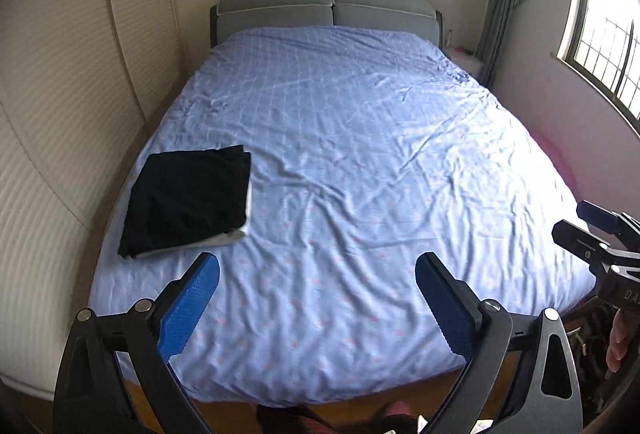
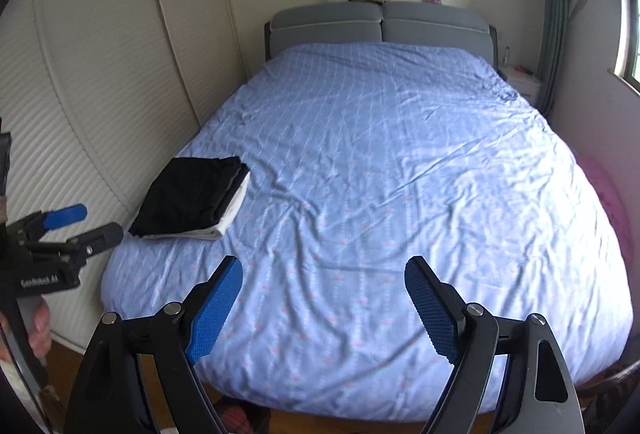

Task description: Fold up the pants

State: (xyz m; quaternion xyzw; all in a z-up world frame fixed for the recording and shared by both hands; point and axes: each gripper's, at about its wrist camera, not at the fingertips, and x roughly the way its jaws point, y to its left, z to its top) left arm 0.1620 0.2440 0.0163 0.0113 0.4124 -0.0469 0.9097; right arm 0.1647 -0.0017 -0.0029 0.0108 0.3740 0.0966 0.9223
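Folded black pants (image 1: 188, 200) lie on a folded white cloth (image 1: 230, 237) near the left edge of the bed; the same black pants (image 2: 192, 190) show in the right wrist view. My left gripper (image 1: 318, 274) hangs open above the foot of the bed, nothing between its blue pads. My right gripper (image 2: 324, 276) is open too, held high over the foot of the bed and empty. Both are well clear of the pants. Each gripper shows at the edge of the other's view, the right gripper (image 1: 588, 234) and the left gripper (image 2: 92, 222).
A large bed with a wrinkled blue checked cover (image 1: 340, 138) fills the room, with a grey headboard (image 1: 328, 8) at the far end. A ribbed wardrobe (image 1: 60, 106) stands at the left, a window (image 1: 604, 38) and green curtain at the right. Wooden floor shows below the bed.
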